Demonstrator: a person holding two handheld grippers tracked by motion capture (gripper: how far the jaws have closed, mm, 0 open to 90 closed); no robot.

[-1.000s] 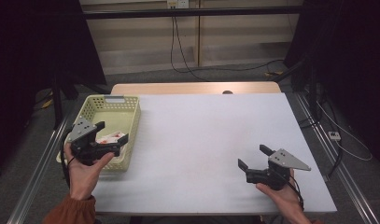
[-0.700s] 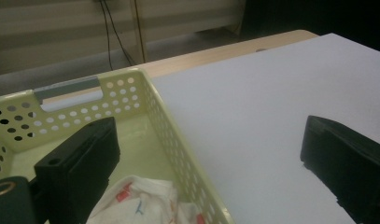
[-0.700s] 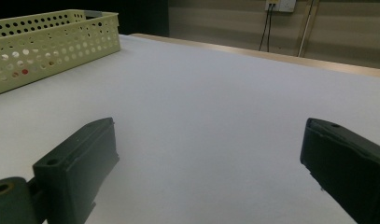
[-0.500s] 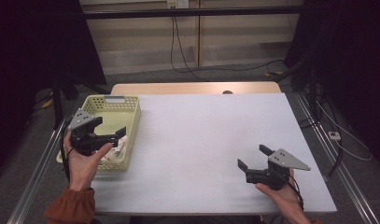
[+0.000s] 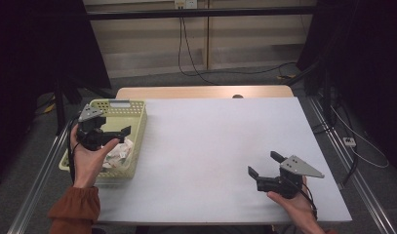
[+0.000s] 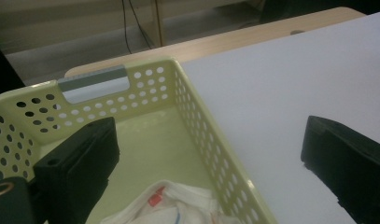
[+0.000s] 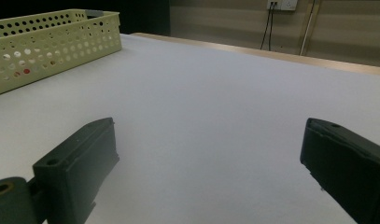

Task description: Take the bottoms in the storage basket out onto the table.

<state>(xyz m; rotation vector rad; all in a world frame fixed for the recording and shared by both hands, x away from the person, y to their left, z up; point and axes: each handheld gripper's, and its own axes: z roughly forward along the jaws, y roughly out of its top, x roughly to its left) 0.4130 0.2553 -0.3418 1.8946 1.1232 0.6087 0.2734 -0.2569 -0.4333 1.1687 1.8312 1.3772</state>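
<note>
1. High view has your left gripper hovering over the yellow basket at the bench's left edge, jaws spread wide and holding nothing.
2. Down inside the basket lies the white cloth, crumpled at the near end, with red and blue marks on it; that looks like your target.
3. Left gripper view puts the cloth low between your jaws, but one jaw sits over the basket floor and the other hangs out past the basket's right wall, over the bench.
4. So shift the gripper toward the basket's middle first, so both jaws clear the wall before you drop.
5. Tip the jaws downward too; right now they look forward along the basket, not down at the cloth.
6. Go for a raised fold on top of the heap, not the flat edge, and close only once both jaws have fabric between them.
7. Lift straight up so the cloth doesn't snag on the perforated wall and drag the light basket with it.
8. Your right gripper waits near the bench's front right, well apart from the basket, jaws spread and empty.
9. Right gripper view shows open bench ahead of it, a fair spot to receive the cloth.
</note>
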